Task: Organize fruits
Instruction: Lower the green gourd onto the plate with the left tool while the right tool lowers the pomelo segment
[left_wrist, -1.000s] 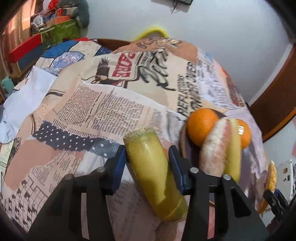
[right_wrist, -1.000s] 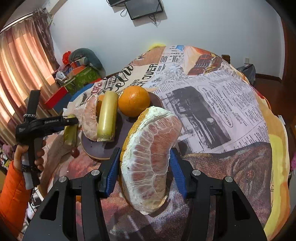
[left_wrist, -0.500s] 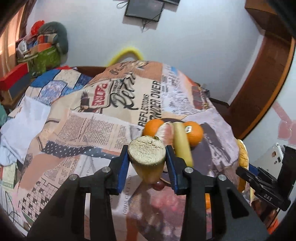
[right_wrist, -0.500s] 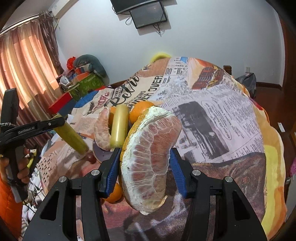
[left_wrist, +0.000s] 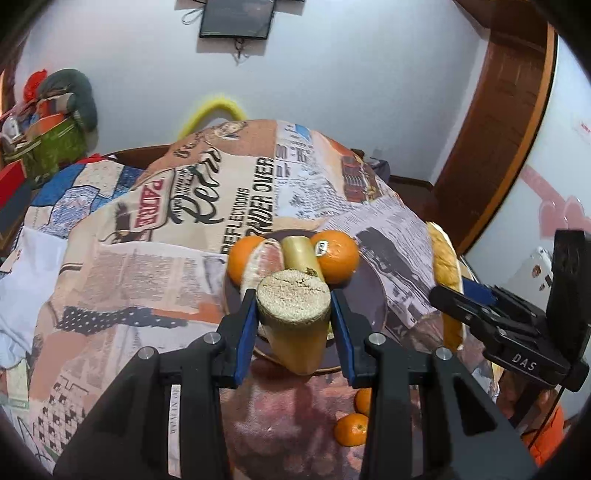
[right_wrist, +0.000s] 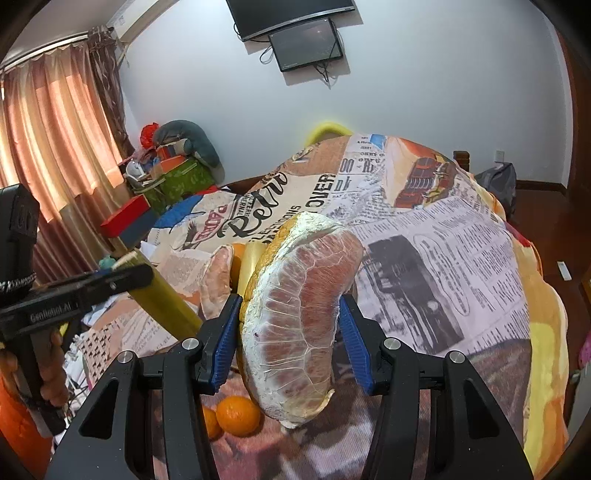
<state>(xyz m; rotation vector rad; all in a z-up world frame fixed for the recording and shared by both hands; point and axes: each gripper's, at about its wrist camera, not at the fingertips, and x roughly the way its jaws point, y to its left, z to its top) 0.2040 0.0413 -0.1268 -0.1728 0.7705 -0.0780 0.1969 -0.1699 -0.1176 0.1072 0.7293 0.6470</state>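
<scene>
Gripping fibrous sugarcane stick (left_wrist: 293, 325): left hand-held gripper (left_wrist: 293, 317); right hand-held gripper (right_wrist: 290, 332) clamps membranous pomelo wedge (right_wrist: 295, 314).

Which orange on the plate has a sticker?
The right-hand orange, beside the sugarcane piece on the plate. The left orange shows none.

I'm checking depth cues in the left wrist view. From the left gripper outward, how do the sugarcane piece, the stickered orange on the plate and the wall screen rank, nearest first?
1. Sugarcane piece: clamped between the left gripper fingers.
2. Stickered orange: just beyond, on the plate, right side.
3. Wall screen: on the far wall, top centre.
</scene>
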